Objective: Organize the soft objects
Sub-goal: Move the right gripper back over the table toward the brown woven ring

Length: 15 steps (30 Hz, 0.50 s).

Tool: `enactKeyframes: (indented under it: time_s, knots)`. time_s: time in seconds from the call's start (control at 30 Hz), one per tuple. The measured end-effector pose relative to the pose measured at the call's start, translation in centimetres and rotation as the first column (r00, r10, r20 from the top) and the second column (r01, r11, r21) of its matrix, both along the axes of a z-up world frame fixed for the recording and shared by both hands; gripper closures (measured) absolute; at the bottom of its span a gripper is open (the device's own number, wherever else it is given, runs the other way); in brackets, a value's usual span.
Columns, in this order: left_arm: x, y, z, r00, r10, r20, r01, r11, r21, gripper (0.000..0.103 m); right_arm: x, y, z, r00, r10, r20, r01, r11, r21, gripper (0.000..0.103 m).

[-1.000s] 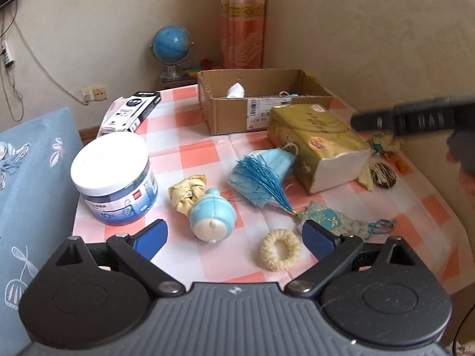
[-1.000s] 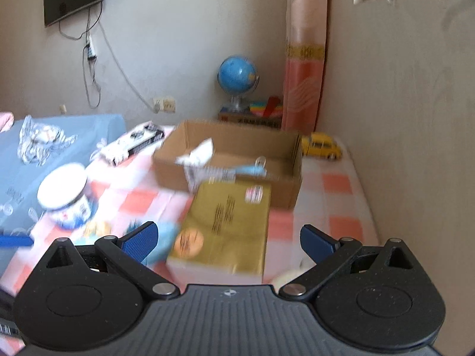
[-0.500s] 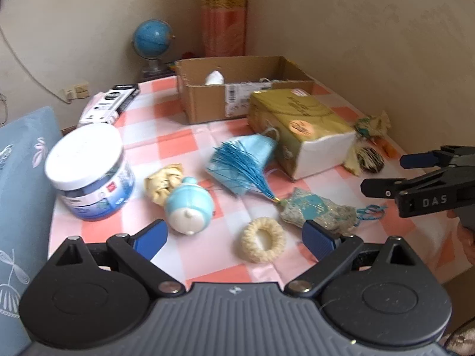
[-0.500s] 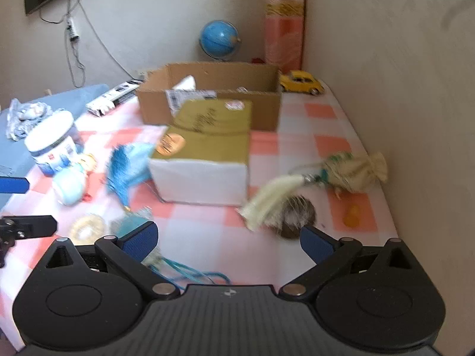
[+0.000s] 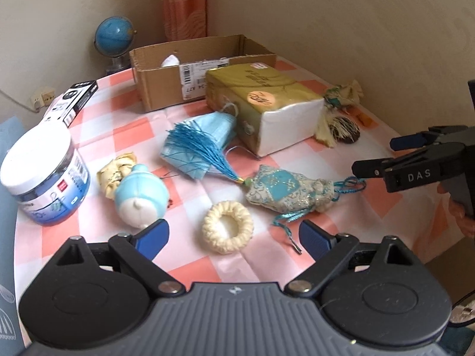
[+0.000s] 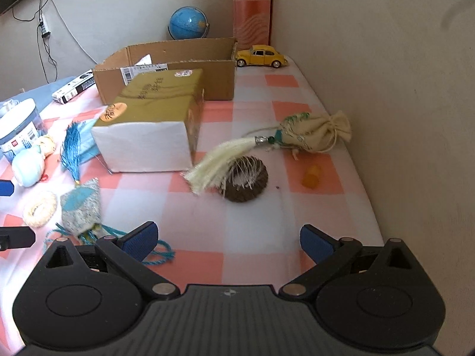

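Observation:
On the checked tablecloth lie a blue sachet [image 5: 289, 188] with a blue tassel [image 5: 202, 151], a cream ring [image 5: 228, 230], a blue face mask [image 5: 213, 130], a blue-white plush [image 5: 139, 197] and a gold tissue pack [image 5: 261, 109]. A cream sachet [image 6: 314, 132] with a cream tassel [image 6: 219, 163] lies over a brown ring [image 6: 246, 182]. My left gripper [image 5: 234, 234] is open and empty above the cream ring. My right gripper [image 6: 227, 238] is open and empty near the table's front edge, right of the blue sachet [image 6: 81, 204]; it shows in the left wrist view [image 5: 377, 155].
An open cardboard box [image 5: 190, 68] stands at the back with white tissue inside. A white-lidded jar [image 5: 43, 172] and a black-white carton [image 5: 72, 102] sit at the left. A yellow toy car [image 6: 261, 56], a globe [image 6: 188, 23] and an orange bit [image 6: 310, 176] are near the wall.
Both grippers have dropped lower and closer to the table. The right gripper has swung down from above the tissue pack to the table's front right.

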<state>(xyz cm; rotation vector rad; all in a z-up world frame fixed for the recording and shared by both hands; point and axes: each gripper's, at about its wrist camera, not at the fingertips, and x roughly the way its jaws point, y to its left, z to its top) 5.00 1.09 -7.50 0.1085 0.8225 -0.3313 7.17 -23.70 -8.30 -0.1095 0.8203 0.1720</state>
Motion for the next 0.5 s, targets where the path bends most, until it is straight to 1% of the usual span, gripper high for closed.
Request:
enactKeyframes:
  time_s: [0.03,0.07,0.13,0.2,0.27,0.33,0.5]
  knots:
    - [0.1,-0.1,-0.1,1.0,-0.005,-0.001,0.005,1.0,0.001,0.02,-0.1,-0.1,-0.1,1.0,0.0,0.003,0.0,1.0,-0.005,0.0]
    - [0.2,-0.2,-0.2,1.0,-0.006,-0.005,0.006,1.0,0.001,0.025,-0.1,-0.1,-0.2,1.0,0.002,0.005,-0.002,1.0,-0.01,0.0]
    - [0.5,-0.2,-0.5,1.0,0.001,-0.013,-0.001,1.0,0.003,0.028,-0.2,-0.2,-0.2,1.0,-0.002,0.015,0.002,1.0,-0.02,0.0]
    - [0.8,-0.2,-0.7,1.0,0.012,-0.018,-0.011,1.0,0.005,0.034,-0.1,-0.4,-0.3,1.0,-0.007,0.022,0.008,1.0,-0.028,0.0]
    - [1.1,-0.1,-0.9,0.999,0.026,-0.025,-0.025,1.0,0.003,0.045,0.0,-0.6,-0.2,0.999,-0.014,0.031,0.015,0.999,-0.031,0.0]
    - [1.3,-0.1,-1.2,0.999,0.034,-0.036,-0.034,0.999,-0.003,0.052,0.1,-0.9,-0.2,0.999,-0.021,0.037,0.022,0.999,-0.031,0.0]
    - [1.4,-0.3,-1.4,0.999,0.045,-0.031,-0.045,0.999,0.01,0.053,0.5,-1.5,-0.3,0.998,-0.033,0.05,0.034,0.999,-0.024,0.004]
